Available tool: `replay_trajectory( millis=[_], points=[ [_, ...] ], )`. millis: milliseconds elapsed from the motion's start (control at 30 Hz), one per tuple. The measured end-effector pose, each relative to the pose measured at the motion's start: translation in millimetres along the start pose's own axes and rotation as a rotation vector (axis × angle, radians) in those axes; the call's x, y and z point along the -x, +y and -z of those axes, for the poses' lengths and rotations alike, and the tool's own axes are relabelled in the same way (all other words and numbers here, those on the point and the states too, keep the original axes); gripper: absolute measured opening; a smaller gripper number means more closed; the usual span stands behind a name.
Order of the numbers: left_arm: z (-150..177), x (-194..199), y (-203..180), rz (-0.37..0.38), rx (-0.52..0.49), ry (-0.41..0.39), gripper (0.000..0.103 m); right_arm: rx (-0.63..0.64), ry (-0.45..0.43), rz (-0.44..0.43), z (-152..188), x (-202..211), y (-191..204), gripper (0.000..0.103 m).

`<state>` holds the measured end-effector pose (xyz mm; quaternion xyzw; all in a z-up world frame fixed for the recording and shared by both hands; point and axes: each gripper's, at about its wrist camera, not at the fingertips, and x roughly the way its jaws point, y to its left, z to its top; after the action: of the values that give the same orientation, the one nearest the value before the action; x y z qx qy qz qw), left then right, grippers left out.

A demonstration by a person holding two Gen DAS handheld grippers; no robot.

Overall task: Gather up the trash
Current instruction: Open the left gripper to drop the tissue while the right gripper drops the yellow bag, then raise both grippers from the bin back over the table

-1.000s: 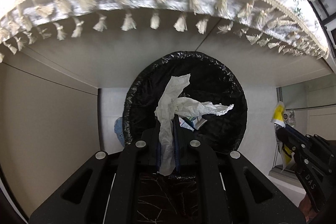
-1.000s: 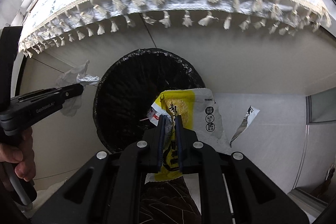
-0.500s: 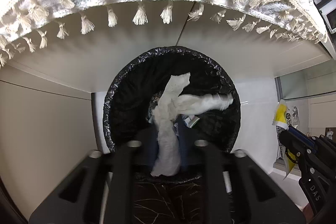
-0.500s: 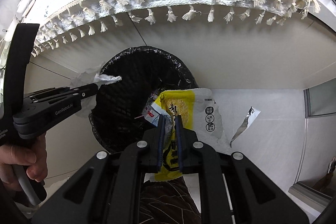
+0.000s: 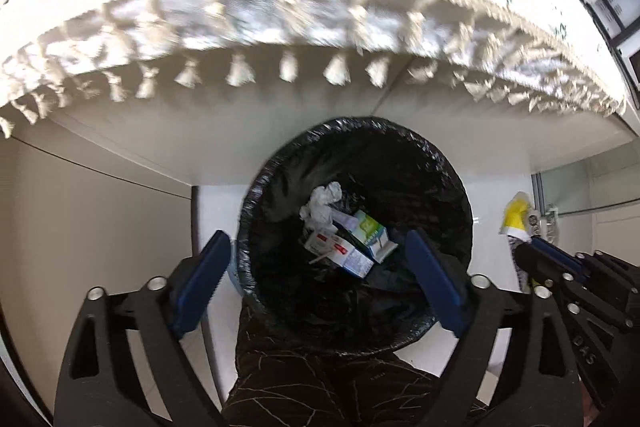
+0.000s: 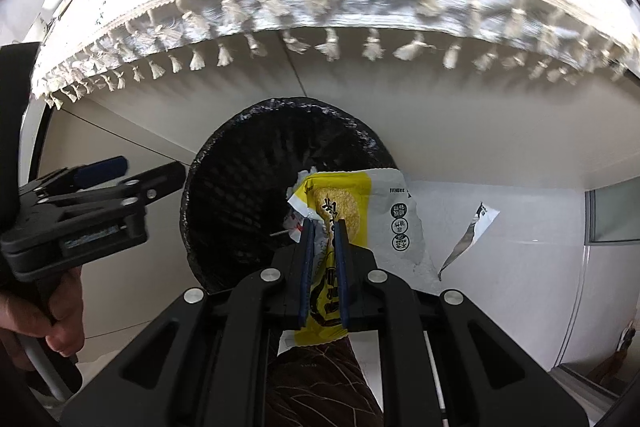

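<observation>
Above the black-lined bin (image 5: 356,227), the left gripper (image 5: 320,259) had just spread wide, empty, the tissue (image 5: 322,205) lying inside, while the right gripper (image 6: 324,227) clamped a yellow wrapper (image 6: 352,203) over its rim.

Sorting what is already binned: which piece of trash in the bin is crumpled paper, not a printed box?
The white tissue wad at the far side of the black bin; the two cartons beside it are flat-sided and printed.

right gripper (image 5: 560,279) body: letters "DAS", partly cut off
yellow wrapper (image 6: 340,203): black print and round stamps, not legible
cartons in bin (image 5: 352,247): print too small to read
</observation>
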<state>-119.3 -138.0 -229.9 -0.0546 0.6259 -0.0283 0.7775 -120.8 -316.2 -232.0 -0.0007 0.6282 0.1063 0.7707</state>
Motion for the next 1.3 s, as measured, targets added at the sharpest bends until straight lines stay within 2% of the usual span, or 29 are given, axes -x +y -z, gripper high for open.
replay_trajectory(
  millis=[267,700,867,933,1033,1167,1300],
  points=[
    [-1.3,14.4,33.3,-0.031,0.042,-0.021,0.097,0.048,0.021,-0.009,-17.1,-16.7,24.3,0.01],
    [-2.7,16.7,79.5,-0.057,0.124,0.001,0.097,0.086,0.048,-0.018,-30.5,-31.2,52.0,0.01],
    [-4.7,20.1,85.0,-0.06,0.119,-0.001,0.097,0.078,0.044,-0.026,-33.4,-27.0,56.4,0.016],
    [-5.4,20.1,85.4,-0.06,0.119,0.002,0.097,0.075,0.039,-0.022,-34.4,-25.0,56.9,0.022],
    [-5.1,19.4,84.0,-0.059,0.117,0.006,0.097,0.063,0.029,-0.025,-35.3,-17.2,55.2,0.036],
    [-6.5,26.1,82.9,-0.059,0.112,0.004,0.097,0.058,-0.004,-0.013,-36.8,1.6,55.1,0.062],
    [-9.5,42.7,82.2,-0.057,0.112,-0.013,0.097,0.068,-0.058,0.004,-40.3,27.8,56.8,0.079]
  ],
)
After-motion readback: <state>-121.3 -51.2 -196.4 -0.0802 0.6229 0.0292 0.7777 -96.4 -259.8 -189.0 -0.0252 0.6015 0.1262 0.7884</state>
